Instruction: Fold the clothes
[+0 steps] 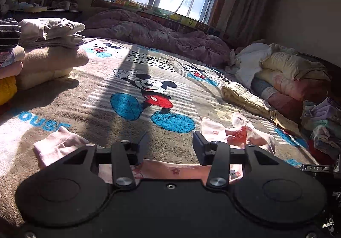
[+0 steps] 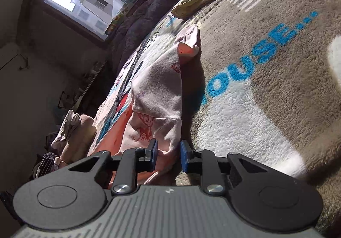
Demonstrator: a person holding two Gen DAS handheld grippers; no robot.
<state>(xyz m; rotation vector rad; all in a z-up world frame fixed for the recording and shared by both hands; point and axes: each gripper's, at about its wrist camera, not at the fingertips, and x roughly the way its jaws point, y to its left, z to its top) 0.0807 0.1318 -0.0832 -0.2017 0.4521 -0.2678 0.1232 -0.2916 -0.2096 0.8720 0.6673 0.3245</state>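
Pink garment [image 2: 157,97] spread on bed blanket [image 2: 266,93], ready for fold. Right gripper [image 2: 167,156] low at its near edge, jaws apart with bunched cloth between, not yet pinched. Left gripper [image 1: 168,148] above garment, jaws apart, empty. Folded stack [image 1: 49,52] kept aside — probably finished items.

Left hand-held gripper [image 1: 168,146] agape — right hand-held gripper [image 2: 168,156] narrower

The left gripper [image 1: 168,148] covers the near part of the pink garment [image 1: 170,170]. The pile of folded clothes [image 1: 42,52] is cut off at the left edge. Whether the right gripper [image 2: 167,158] pinches the fabric cannot be told.
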